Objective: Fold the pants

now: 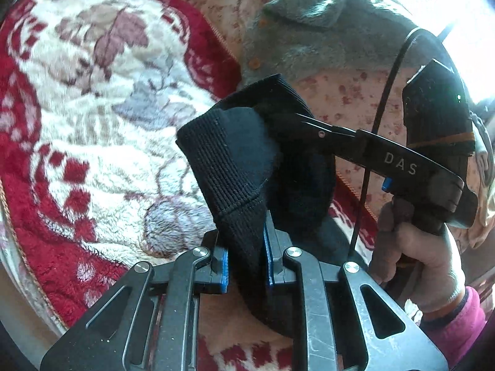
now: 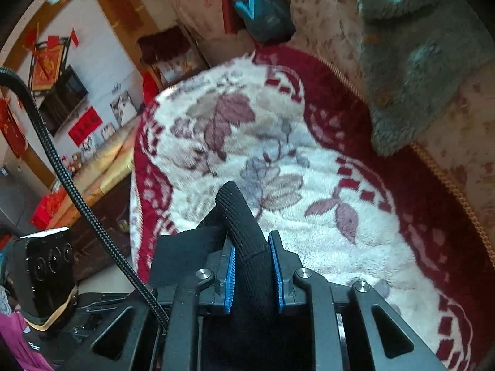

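Note:
The black pants (image 1: 235,167) hang in the air above the bed, held by their ribbed waistband. My left gripper (image 1: 246,262) is shut on the waistband, its blue pads pressing the fabric. My right gripper (image 2: 252,266) is shut on another part of the ribbed waistband (image 2: 238,216). In the left wrist view the right gripper's fingers (image 1: 312,123) reach into the pants from the right, with the person's hand (image 1: 414,253) on its handle. The legs of the pants are hidden below.
A red and white floral fleece blanket (image 1: 92,123) covers the bed under the pants and also shows in the right wrist view (image 2: 278,154). A grey fuzzy garment (image 1: 324,37) lies at the back on a floral cover. A cabinet and wall decorations (image 2: 71,114) stand to the left.

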Demonstrator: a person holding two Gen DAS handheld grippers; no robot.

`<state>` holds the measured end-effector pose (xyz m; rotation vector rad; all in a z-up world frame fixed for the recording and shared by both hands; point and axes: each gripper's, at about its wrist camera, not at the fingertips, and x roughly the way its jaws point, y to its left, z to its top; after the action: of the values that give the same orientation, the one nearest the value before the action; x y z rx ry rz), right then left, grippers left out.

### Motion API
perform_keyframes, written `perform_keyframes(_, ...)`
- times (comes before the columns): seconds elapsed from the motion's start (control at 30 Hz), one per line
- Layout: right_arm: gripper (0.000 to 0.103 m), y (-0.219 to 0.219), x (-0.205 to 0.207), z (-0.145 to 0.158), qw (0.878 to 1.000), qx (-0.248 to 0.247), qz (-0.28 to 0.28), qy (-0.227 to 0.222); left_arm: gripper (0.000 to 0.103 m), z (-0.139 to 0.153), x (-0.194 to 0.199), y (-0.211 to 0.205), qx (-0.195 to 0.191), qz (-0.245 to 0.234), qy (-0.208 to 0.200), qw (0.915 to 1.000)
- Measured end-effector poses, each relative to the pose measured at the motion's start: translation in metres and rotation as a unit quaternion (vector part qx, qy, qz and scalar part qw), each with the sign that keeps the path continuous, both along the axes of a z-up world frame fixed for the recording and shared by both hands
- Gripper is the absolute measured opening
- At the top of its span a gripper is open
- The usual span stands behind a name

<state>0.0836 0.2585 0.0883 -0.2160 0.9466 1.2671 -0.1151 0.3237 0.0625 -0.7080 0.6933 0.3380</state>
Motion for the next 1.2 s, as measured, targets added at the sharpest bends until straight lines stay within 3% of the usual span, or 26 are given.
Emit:
perform_keyframes(0.37,0.019,-0.088,-0.005,0.056,0.995,0.074,-0.056,0.027,0.016,0.050,0.003,-0.056,0.058,-0.058,-0.035,0.9960)
perform_keyframes(0.73,0.019,-0.212,-0.015,0.086,0.986,0.108,-0.121,0.035,0.016,0.077,0.020,-0.139,0.089,-0.151,-0.061,0.9827)
perform_keyframes(1.0,0.019,-0.302,-0.029,0.084,0.975,0.126,-0.177,0.045,0.016,0.067,0.036,-0.211,0.088,-0.230,-0.045,0.9683)
perform_keyframes(1.2,0.018,-0.375,-0.044,0.055,0.963,0.130,-0.224,0.077,0.016,0.042,0.044,-0.263,0.084,-0.288,-0.011,0.9539)
